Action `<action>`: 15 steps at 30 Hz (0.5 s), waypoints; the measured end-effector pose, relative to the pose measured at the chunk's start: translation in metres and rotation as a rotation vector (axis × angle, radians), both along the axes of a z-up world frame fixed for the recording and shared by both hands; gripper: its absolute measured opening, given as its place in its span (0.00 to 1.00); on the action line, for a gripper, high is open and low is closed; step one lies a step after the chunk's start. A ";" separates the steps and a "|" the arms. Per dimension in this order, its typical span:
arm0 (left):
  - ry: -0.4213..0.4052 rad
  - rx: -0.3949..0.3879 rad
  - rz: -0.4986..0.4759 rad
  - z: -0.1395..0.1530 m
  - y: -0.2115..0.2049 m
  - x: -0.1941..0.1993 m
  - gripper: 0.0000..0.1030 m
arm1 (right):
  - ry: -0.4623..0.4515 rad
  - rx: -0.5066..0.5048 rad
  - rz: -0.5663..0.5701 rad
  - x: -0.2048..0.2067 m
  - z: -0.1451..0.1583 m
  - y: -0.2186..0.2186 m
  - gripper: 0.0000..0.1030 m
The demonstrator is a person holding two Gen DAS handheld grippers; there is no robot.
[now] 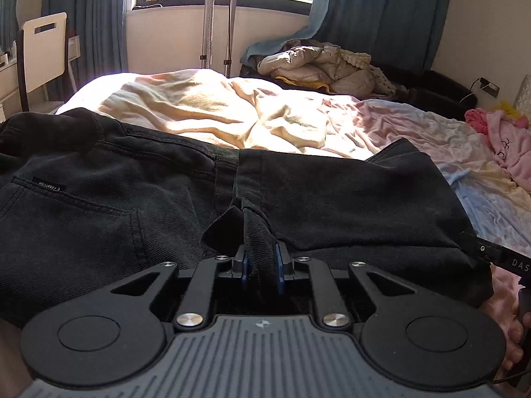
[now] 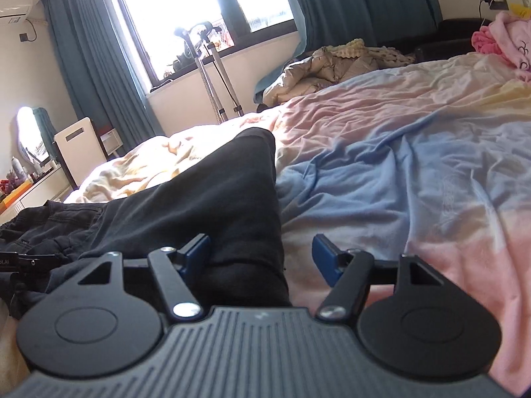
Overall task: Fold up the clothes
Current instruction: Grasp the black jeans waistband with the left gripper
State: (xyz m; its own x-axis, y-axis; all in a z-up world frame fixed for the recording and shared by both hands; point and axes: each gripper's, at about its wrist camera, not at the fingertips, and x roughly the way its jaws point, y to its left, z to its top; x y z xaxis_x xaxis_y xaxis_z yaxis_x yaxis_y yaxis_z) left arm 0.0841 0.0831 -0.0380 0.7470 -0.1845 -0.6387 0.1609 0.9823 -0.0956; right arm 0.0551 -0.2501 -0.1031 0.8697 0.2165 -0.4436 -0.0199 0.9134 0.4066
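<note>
Black jeans point(image 1: 116, 199) lie spread across the bed, back pocket and label up, with one leg folded over to the right. My left gripper point(image 1: 260, 252) is shut on a raised fold of the jeans near the crotch seam, and the dark cloth fills the gap between its blue pads. In the right wrist view the jeans leg point(image 2: 199, 192) stretches away from me. My right gripper point(image 2: 262, 248) is open over the leg's near end. Its left pad point(image 2: 195, 253) sits beside the cloth, while the right pad point(image 2: 327, 258) stands apart over the sheet.
The bed cover point(image 2: 398, 165) is rumpled, in pink, blue and yellow. A pink garment point(image 2: 511, 43) lies at the far right. A puffy beige jacket pile point(image 1: 318, 63) sits beyond the bed, near a metal stand point(image 1: 209, 33). A white chair point(image 1: 46, 49) is at the left.
</note>
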 end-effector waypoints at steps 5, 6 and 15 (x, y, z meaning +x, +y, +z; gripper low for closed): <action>0.040 -0.020 0.052 -0.002 0.004 -0.005 0.07 | 0.062 0.240 0.014 0.006 -0.014 -0.022 0.69; 0.051 -0.016 0.061 -0.004 0.004 -0.004 0.08 | 0.056 0.235 0.026 0.006 -0.011 -0.019 0.69; -0.050 0.008 0.079 0.003 -0.003 -0.009 0.28 | 0.088 0.255 0.100 0.020 -0.017 0.000 0.82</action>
